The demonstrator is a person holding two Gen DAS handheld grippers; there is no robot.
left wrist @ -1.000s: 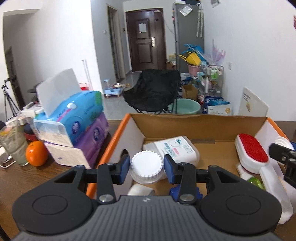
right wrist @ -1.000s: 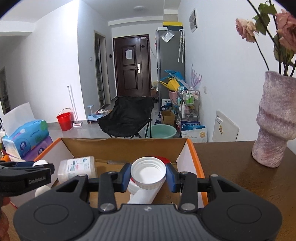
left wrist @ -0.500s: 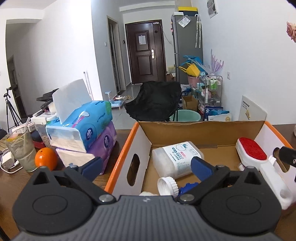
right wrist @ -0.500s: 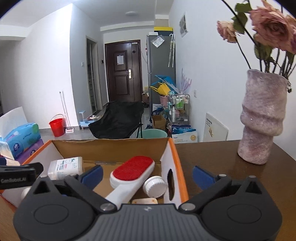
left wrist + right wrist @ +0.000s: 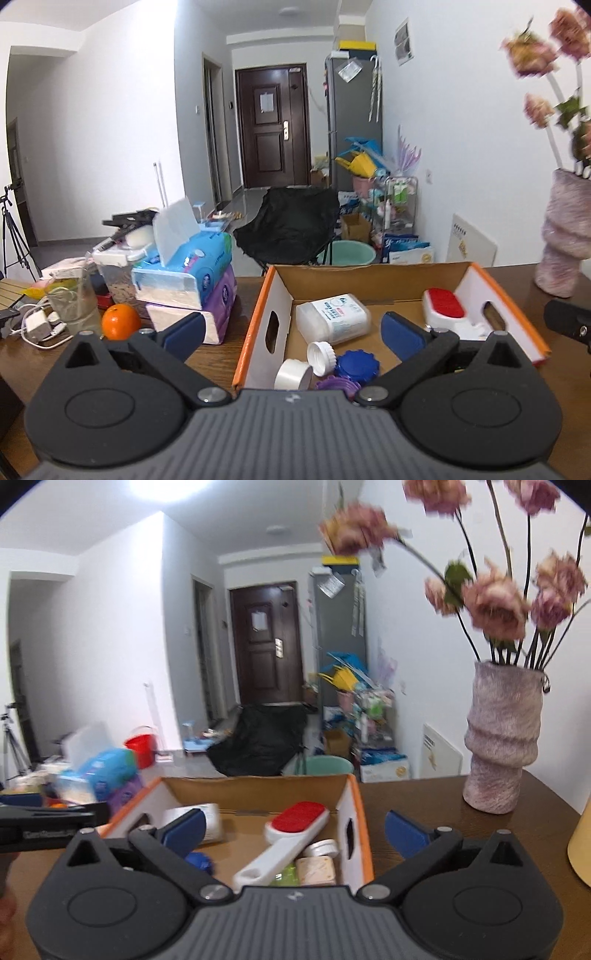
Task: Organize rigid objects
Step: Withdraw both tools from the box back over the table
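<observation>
Nearest to us, the left gripper (image 5: 291, 330) is hanging over the near edge of the cardboard box (image 5: 255, 332), its jaws spread wide and holding nothing; its body is hiding the box's near wall. A second ago those jaws were clamped on the white cap (image 5: 322, 353), which is now lying on the box floor, touching the blue lid (image 5: 357, 364). Just nearer, a white roll (image 5: 293, 374) and a purple lid (image 5: 338, 384) are half cut off by the gripper body.

On the right, we are seeing the right gripper (image 5: 295, 830) with its jaws gaping too; the white cap it was carrying a second ago is now resting inside as a small jar lid (image 5: 322, 847), against the right wall. The lint brush (image 5: 288, 840) is lying diagonally, its red pad pointing away from us. Only this view is showing the beige block (image 5: 316, 871) and a green scrap under the brush handle, too blurred to name.

Farther in, the clear tub (image 5: 332, 319) is lying on its side. Only the left view is showing the orange (image 5: 121, 322) and the tissue packs (image 5: 188, 280) on the tabletop (image 5: 218, 350) left of the box. Beyond on the right, the vase (image 5: 500, 751) is standing well apart, flowers smeared by blur.
</observation>
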